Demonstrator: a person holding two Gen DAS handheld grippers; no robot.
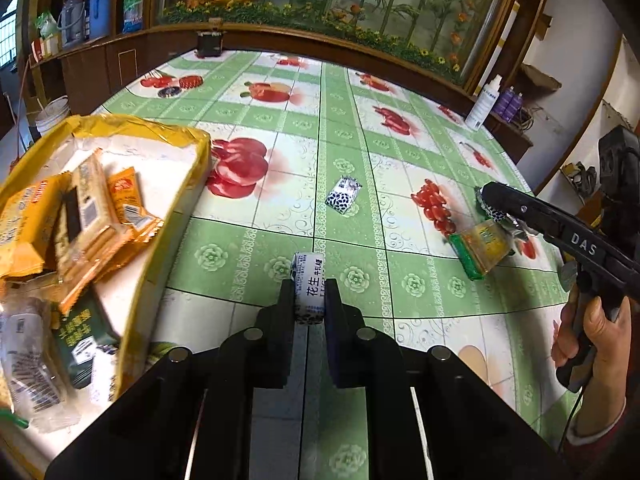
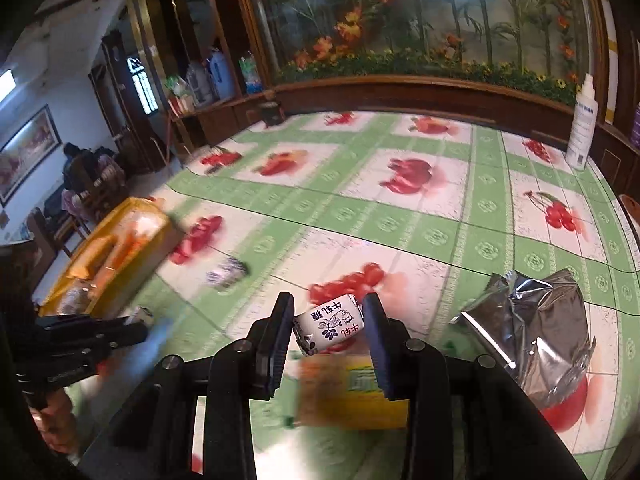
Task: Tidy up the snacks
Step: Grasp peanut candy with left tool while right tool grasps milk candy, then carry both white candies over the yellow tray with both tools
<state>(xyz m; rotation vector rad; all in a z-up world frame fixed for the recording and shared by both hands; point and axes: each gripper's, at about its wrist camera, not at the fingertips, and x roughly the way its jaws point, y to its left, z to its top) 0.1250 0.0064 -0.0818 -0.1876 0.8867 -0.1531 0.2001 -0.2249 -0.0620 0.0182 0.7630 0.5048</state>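
My left gripper [image 1: 310, 286] is shut on a white milk candy [image 1: 309, 296] with blue print, held above the green fruit-print tablecloth [image 1: 256, 240]. Left of it stands a yellow box [image 1: 176, 136] holding several snack packets. My right gripper [image 2: 329, 305] is shut on a white candy [image 2: 328, 326] with black print. It hangs over a blurred yellow-green packet [image 2: 352, 392]. In the left wrist view the right gripper [image 1: 486, 196] comes in from the right above that packet [image 1: 480, 250]. A black-and-white candy [image 1: 343, 195] lies loose mid-table.
A crumpled silver foil bag [image 2: 536, 336] lies right of my right gripper. A white spray bottle [image 2: 582, 128] stands at the table's far right edge. A small dark box [image 1: 209, 43] sits at the far edge. A wooden cabinet with a flower display runs behind the table.
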